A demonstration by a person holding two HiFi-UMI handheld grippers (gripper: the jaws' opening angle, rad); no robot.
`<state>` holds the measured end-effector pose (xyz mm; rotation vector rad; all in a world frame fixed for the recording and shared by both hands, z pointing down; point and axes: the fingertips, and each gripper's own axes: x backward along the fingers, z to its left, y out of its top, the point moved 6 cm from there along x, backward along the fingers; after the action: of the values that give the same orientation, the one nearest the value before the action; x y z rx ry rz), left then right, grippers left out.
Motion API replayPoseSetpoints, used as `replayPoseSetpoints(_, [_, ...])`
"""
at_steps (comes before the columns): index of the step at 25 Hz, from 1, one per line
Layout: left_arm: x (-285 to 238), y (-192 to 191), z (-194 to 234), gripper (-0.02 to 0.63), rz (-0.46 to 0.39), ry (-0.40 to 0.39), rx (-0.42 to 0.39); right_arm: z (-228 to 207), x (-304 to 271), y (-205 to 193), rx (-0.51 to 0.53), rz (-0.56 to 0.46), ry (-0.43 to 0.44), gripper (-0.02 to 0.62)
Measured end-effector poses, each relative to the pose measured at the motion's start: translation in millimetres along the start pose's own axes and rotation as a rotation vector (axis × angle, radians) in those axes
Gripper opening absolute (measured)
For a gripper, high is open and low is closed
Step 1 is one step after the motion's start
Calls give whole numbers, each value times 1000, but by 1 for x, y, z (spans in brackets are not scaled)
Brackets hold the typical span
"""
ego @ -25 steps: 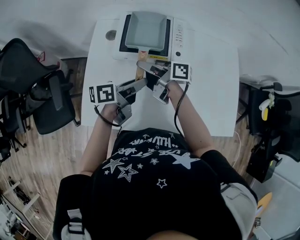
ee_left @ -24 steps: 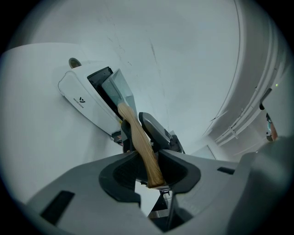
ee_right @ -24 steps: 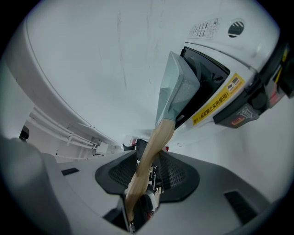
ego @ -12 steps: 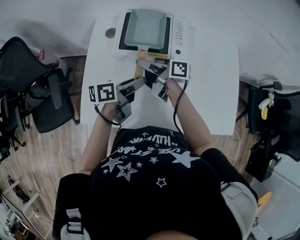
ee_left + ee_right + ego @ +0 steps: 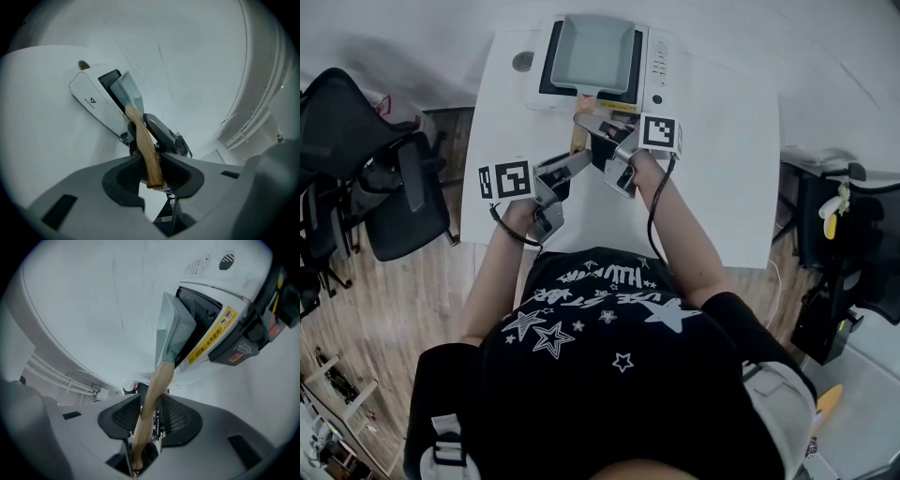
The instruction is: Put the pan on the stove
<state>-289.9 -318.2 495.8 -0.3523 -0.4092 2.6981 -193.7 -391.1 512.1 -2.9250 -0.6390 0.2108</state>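
A square grey pan sits on the white stove at the table's far edge. Its wooden handle points toward me. My left gripper grips the handle's near end, which lies between its pads in the left gripper view. My right gripper crosses from the right and holds the handle closer to the pan. In the right gripper view the handle runs through that gripper's jaws. Those jaws have just been closing on it.
The stove stands on a white table with a small round hole at its back left. Black office chairs stand on the wooden floor at the left. Dark equipment stands at the right.
The whole scene sits slightly higher in the head view. Both grippers stay on the handle and the pan has not shifted on the stove.
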Motion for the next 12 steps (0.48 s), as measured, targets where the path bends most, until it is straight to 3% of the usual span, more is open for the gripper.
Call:
replayPoseSetpoints(6, [1, -2, -2, 121, -6, 2, -19, 1, 1, 0, 5, 6, -1, 135])
replayPoseSetpoints(12, [2, -3, -8, 143, 1, -26, -46, 6, 1, 0, 10, -4, 18, 187])
